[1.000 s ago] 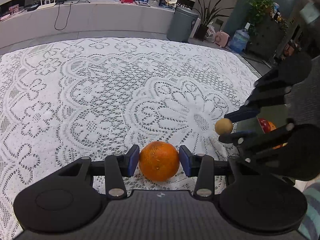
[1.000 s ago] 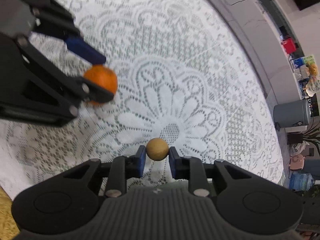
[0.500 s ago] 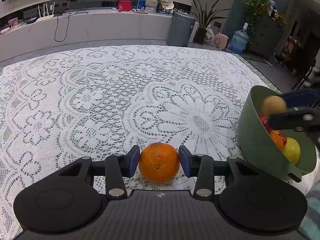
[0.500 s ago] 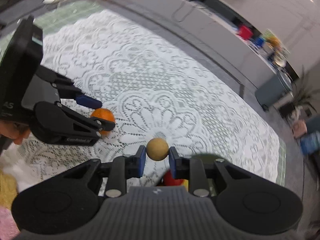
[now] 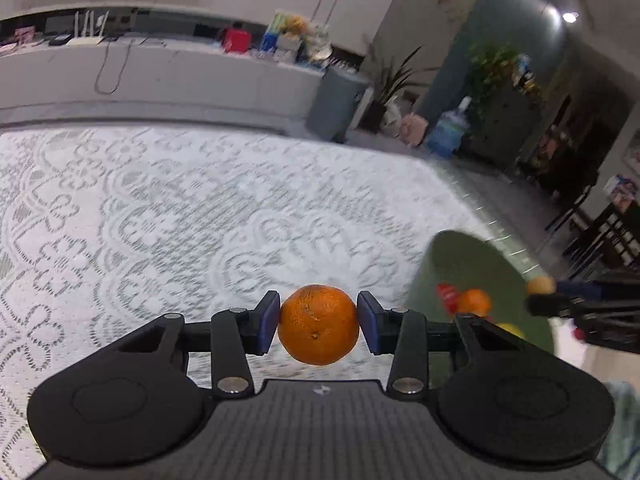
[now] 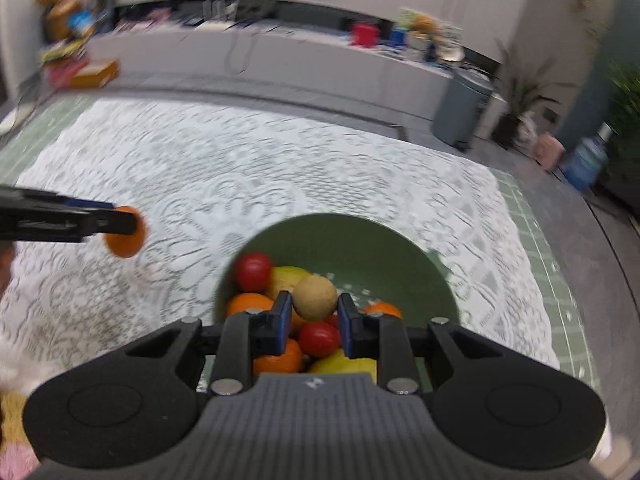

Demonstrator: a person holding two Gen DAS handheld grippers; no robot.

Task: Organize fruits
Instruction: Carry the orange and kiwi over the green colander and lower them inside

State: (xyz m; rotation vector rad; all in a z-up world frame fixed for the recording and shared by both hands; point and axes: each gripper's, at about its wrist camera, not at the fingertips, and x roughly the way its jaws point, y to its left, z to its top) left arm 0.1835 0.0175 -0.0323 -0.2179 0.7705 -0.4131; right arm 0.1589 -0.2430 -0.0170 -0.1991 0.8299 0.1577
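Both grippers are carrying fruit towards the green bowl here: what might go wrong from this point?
1. The small round tan fruit, pinched by the right gripper over the green bowl, would land on heaped red, orange and yellow fruit and might bounce or roll out.
2. The left gripper holds the orange mandarin only at its sides above the white lace tablecloth; a slip would send it rolling.
3. Both grippers crowding the bowl may collide.

A home living room: lace tablecloth (image 5: 168,216), potted plants (image 5: 394,80), low media shelf (image 6: 280,52).
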